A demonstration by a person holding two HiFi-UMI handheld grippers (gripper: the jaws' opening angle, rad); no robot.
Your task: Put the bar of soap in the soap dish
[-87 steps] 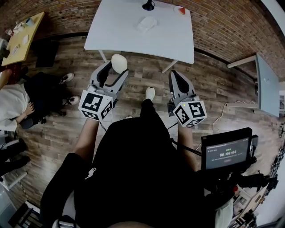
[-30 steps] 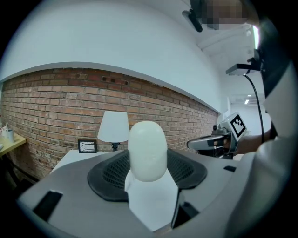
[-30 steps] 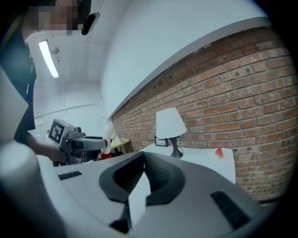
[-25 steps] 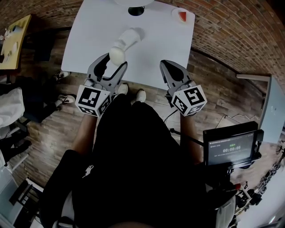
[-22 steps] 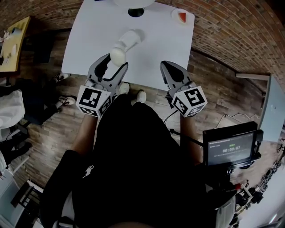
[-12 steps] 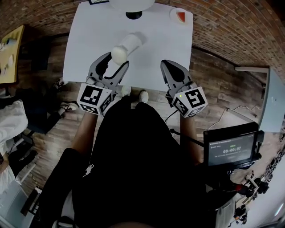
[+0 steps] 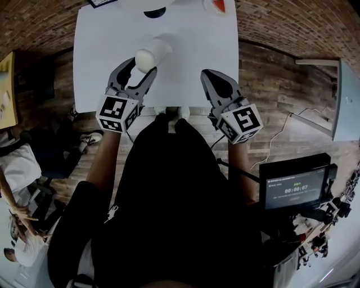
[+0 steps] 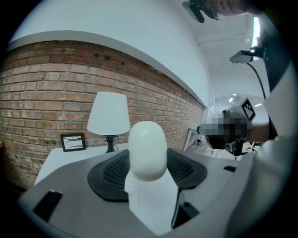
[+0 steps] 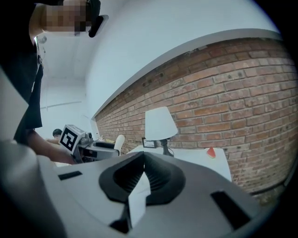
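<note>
A cream oval bar of soap (image 7: 144, 57) sticks up between the jaws of my left gripper (image 7: 140, 67), which is shut on it. In the left gripper view the soap (image 8: 148, 149) stands upright between the black pads, blocking the table ahead. The pale soap dish (image 7: 160, 45) lies on the white table (image 7: 101, 50), just beyond the soap. My right gripper (image 7: 217, 80) hovers at the table's near edge, right of the left one, shut with nothing in it (image 9: 142, 160).
At the table's far side stand a lamp (image 8: 108, 114) with a black base (image 7: 153, 12) and a small picture frame (image 8: 73, 142). A red wedge on a small plate (image 7: 218, 5) sits at the far right corner. Brick wall behind; wood floor and another table (image 7: 347, 95) to the right.
The view has moved in toward the table. Both grippers now reach over its near edge, and the soap, still held by the left gripper, is closer to the dish.
</note>
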